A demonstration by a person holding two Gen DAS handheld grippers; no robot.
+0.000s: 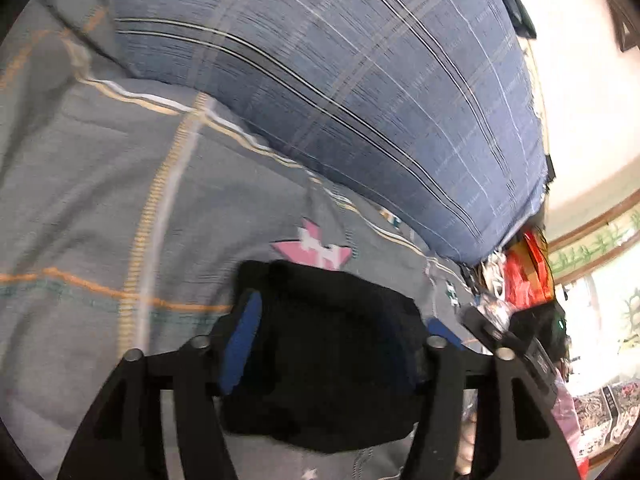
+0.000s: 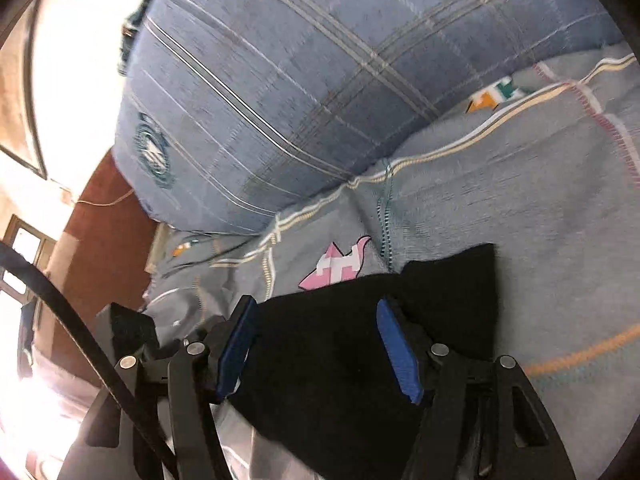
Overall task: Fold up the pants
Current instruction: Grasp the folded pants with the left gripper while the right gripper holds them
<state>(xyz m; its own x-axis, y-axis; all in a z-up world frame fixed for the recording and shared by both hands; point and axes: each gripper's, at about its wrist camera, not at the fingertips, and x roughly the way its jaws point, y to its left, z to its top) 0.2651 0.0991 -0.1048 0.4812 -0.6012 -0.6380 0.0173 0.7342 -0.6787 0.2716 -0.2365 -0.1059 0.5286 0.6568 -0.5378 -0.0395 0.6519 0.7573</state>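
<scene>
Both grippers, left and right, jaws spread wide around black pants bunched on the bed, just below the plaid pillow. Close firmly on the edge; lift evenly.

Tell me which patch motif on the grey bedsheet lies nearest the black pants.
The pink motif, right at the black pants' edge; the orange-and-green motif sits far off beside the blue plaid pillow.

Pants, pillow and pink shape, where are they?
pants (image 2: 340, 360), right wrist view, middle of the black cloth
pillow (image 1: 360, 80), left wrist view, its checked blue front
pink shape (image 2: 340, 266), right wrist view, its middle
</scene>
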